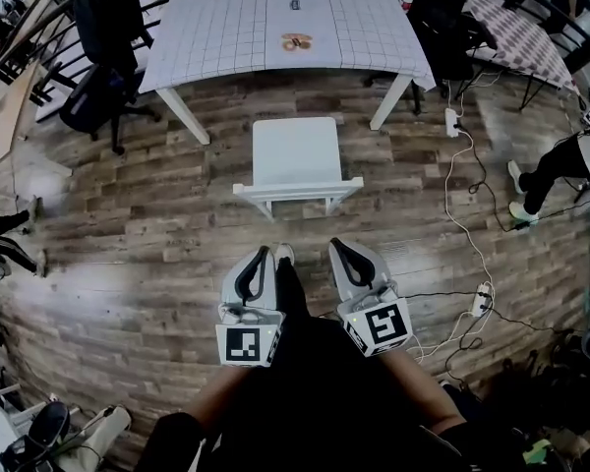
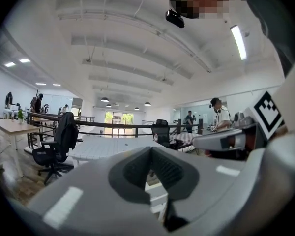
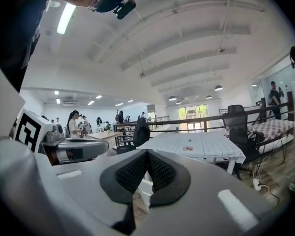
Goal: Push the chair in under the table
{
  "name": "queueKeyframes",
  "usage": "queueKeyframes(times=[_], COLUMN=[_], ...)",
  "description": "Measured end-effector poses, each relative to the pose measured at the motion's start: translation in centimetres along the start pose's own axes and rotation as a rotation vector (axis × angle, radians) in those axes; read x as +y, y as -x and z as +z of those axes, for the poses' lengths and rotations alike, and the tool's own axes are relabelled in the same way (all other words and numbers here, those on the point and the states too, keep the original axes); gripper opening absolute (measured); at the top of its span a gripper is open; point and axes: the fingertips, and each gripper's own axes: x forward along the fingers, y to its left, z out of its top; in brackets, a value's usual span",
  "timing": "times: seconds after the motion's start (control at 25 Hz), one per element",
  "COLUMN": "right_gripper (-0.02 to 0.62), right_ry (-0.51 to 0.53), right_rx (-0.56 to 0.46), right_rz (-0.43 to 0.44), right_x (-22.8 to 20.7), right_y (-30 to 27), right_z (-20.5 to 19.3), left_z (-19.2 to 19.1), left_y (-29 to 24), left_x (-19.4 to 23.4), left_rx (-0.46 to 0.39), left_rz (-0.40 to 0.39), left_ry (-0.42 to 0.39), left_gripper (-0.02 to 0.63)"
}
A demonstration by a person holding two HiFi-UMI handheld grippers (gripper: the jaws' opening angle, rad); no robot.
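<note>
A white chair (image 1: 297,160) stands on the wooden floor, pulled out from the table (image 1: 231,28) with the white gridded cloth. Its backrest (image 1: 297,191) faces me. My left gripper (image 1: 263,256) and my right gripper (image 1: 341,250) are side by side just short of the backrest, both shut with nothing between the jaws. Neither touches the chair. In the left gripper view the chair (image 2: 156,193) shows only through the gap behind the shut pads (image 2: 163,168). The right gripper view has the chair (image 3: 143,187) below its pads (image 3: 157,171) and the table (image 3: 194,144) beyond.
A small object (image 1: 296,41) lies on the table. Black office chairs stand at the left (image 1: 98,87) and behind the table on the right (image 1: 447,28). A power strip (image 1: 451,122) and cables run along the floor at the right. A person's legs (image 1: 546,170) are at the far right.
</note>
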Motion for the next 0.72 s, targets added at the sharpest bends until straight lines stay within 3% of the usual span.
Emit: queueKeyframes(times=[0.16,0.44,0.72], right_gripper=[-0.002,-0.002,-0.002], right_ry=[-0.015,-0.003,0.008], right_rx=[0.013,0.027,0.044], right_rz=[-0.036,-0.108,-0.106], right_x=[-2.5,-3.5,-3.6], right_y=[-6.0,-10.3,-15.4], right_z=[3.2,1.7,2.9], left_z=[1.1,-0.2,0.2], left_y=[-5.5,-8.7,-12.1], left_x=[2.8,6.1,9.5], left_rx=[0.043,0.02,-0.01], left_rz=[-0.029,-0.071,-0.085], left_ry=[0.009,0.032,0.064], left_gripper=[0.009,0.009,0.009])
